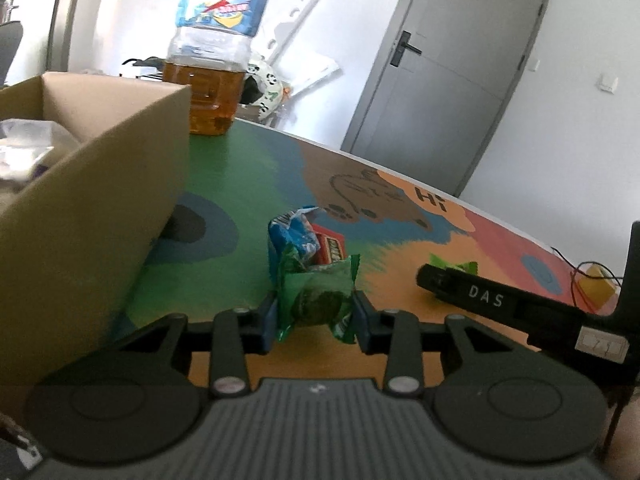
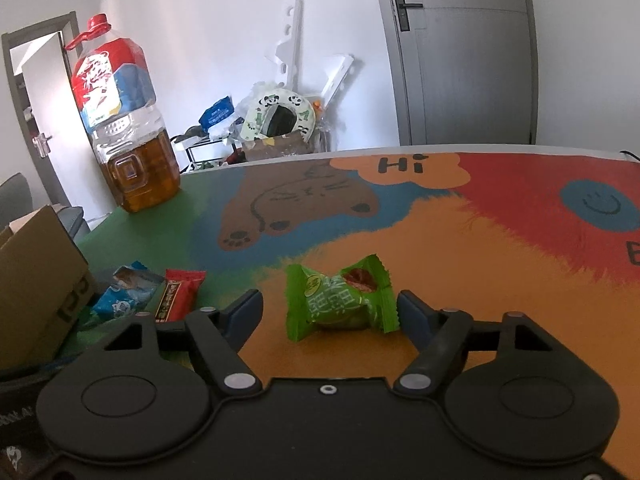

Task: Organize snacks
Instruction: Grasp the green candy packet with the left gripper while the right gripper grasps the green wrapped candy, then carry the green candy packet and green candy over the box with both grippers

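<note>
Crinkled dark green snack packet (image 1: 316, 300), light green wrapped sweet (image 2: 340, 300)

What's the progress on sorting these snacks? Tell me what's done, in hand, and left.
Done: the cardboard box already holds some pale wrapped items.
In hand: the left gripper is shut on a dark green snack packet. The right gripper straddles a light green candy lying on the table, pads not pressing it.
Left: the blue packet and red packet beside the box.

Black gripper (image 1: 315, 312), blue pads (image 1: 269, 322), silver screws.
</note>
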Action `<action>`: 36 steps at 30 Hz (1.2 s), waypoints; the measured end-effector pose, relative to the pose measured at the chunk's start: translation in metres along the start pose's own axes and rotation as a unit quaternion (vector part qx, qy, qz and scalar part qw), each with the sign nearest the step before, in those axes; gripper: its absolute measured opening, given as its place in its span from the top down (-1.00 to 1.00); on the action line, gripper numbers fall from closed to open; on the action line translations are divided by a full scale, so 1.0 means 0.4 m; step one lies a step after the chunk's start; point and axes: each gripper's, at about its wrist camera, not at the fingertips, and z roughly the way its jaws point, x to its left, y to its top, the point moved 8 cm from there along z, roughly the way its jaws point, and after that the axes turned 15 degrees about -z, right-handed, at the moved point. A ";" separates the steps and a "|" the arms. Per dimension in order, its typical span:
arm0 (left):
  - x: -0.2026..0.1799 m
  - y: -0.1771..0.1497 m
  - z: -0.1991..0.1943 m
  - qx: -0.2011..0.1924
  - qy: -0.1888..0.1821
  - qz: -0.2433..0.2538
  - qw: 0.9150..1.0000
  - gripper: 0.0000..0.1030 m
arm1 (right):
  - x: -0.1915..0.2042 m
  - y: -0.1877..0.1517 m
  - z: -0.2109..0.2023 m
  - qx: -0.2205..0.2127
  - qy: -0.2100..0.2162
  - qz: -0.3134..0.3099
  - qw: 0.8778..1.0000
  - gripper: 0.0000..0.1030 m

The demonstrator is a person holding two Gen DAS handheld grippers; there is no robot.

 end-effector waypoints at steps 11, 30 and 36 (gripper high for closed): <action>0.002 0.027 -0.090 -0.020 -0.016 -0.012 1.000 0.28 | 0.025 -0.024 -0.051 0.016 -0.016 -0.010 1.000 0.34; -0.009 0.119 -0.299 -0.052 -0.072 0.006 0.996 0.28 | 0.150 0.061 -0.294 -0.052 -0.012 -0.015 0.998 0.34; 0.011 0.171 -0.359 -0.071 -0.075 0.009 0.995 0.28 | 0.199 0.108 -0.334 -0.078 -0.003 -0.026 0.997 0.34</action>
